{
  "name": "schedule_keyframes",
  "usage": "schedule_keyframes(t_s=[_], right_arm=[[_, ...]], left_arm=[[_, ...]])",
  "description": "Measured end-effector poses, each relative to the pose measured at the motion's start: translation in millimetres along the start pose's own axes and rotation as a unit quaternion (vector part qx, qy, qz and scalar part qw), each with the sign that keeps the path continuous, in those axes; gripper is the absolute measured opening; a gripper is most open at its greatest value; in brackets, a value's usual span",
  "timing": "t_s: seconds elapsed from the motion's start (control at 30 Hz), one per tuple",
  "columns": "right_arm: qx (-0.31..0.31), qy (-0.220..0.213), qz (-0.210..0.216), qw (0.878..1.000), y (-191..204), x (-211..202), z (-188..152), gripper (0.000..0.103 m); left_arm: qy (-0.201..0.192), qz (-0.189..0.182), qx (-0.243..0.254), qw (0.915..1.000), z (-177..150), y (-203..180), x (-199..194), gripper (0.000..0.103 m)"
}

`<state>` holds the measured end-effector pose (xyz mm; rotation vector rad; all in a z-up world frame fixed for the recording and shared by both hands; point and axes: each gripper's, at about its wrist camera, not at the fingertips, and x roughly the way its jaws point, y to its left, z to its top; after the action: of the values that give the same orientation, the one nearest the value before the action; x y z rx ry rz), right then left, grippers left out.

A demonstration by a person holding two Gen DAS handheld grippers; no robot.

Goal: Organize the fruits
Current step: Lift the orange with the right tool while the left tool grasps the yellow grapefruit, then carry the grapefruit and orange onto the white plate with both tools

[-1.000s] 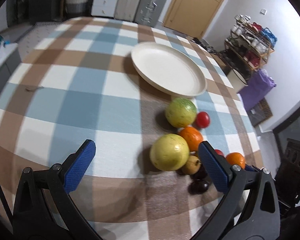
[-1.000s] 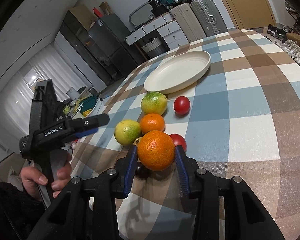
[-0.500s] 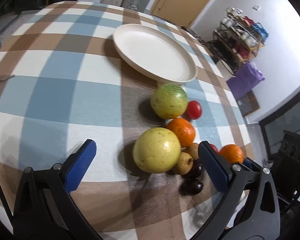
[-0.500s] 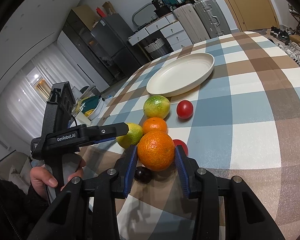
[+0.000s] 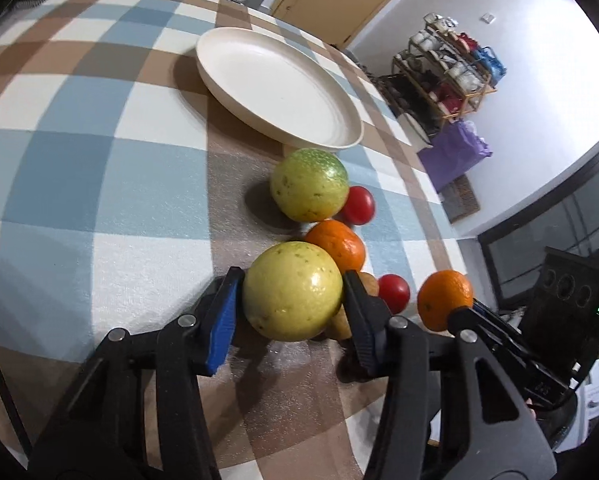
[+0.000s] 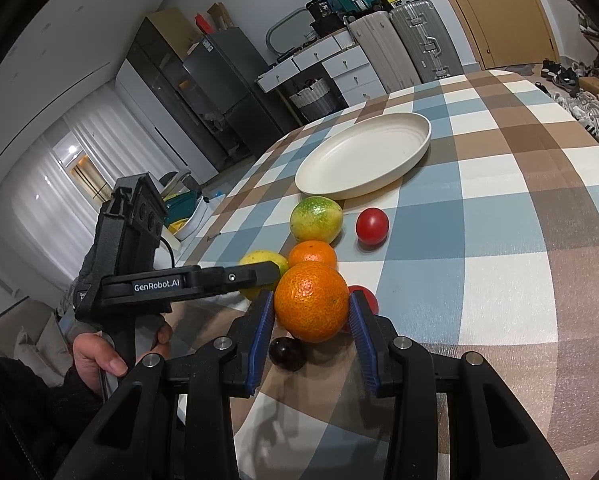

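Observation:
My left gripper (image 5: 291, 304) is shut on a yellow-green round fruit (image 5: 293, 290) at the table's near side. My right gripper (image 6: 311, 312) is shut on a large orange (image 6: 311, 300) and holds it above the table; this orange also shows in the left wrist view (image 5: 443, 300). An empty cream plate (image 5: 275, 84) sits farther back. On the cloth lie a green-yellow fruit (image 5: 309, 184), a smaller orange (image 5: 335, 242), two red tomatoes (image 5: 359, 205) (image 5: 394, 292), and a dark plum (image 6: 286, 354).
The table carries a blue, brown and white checked cloth (image 5: 99, 160). A small brownish fruit (image 5: 369, 284) sits behind my left gripper's right finger. Suitcases and drawers (image 6: 379, 48) stand beyond the table's far edge. A shoe rack (image 5: 451, 72) stands at the wall.
My left gripper has moved forward and closed on the yellow-green fruit; it was open before. My right gripper has lifted the large orange slightly higher.

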<state>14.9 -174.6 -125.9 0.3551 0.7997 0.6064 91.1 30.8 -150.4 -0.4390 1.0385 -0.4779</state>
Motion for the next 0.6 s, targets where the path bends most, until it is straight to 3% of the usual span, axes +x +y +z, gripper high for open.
schedule_keyframes(t_s=[0.6], right_arm=[[-0.019, -0.011, 0.014, 1.000, 7.9, 9.4, 38.6, 0.039]], left_arm=[[-0.038, -0.040, -0.025, 0.9982, 25.9, 13.2, -28.2, 0.047]])
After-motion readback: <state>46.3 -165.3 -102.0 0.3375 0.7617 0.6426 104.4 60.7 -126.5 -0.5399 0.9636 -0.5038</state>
